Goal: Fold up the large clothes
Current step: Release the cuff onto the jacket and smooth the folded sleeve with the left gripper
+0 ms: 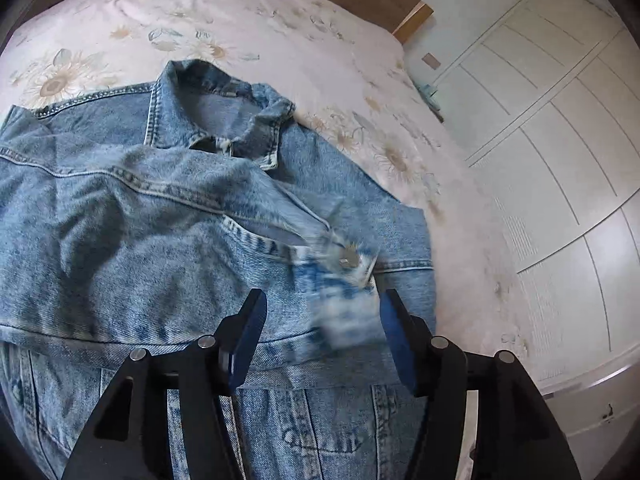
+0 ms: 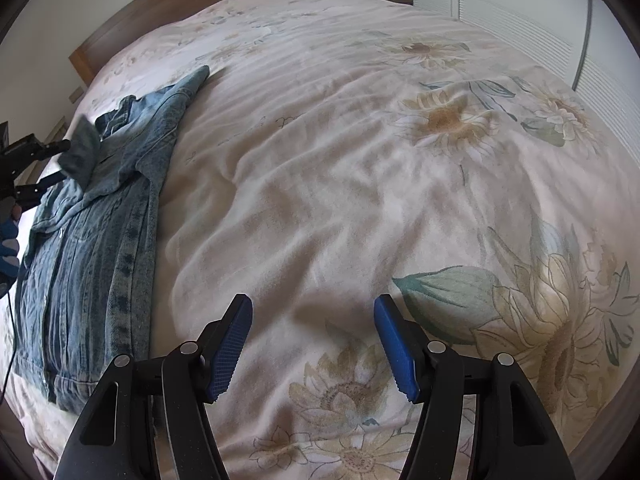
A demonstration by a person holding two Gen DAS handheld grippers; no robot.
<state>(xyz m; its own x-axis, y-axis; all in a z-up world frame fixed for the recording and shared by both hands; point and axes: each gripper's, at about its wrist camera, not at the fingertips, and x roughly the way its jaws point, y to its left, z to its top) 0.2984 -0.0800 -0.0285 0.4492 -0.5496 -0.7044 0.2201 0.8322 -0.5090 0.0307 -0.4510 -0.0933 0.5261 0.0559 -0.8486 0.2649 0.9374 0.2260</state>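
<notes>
Denim jacket (image 1: 168,216) lies on floral bedspread (image 1: 280,40), filling left and centre of left wrist view. Left gripper (image 1: 322,312) jaws apart, blurred cuff (image 1: 348,320) between them, unclamped. Right gripper (image 2: 314,320) jaws apart over bare bedspread, lower centre.

Faint cursive script runs across the bedspread (image 2: 320,140); its words are too small to read.
</notes>
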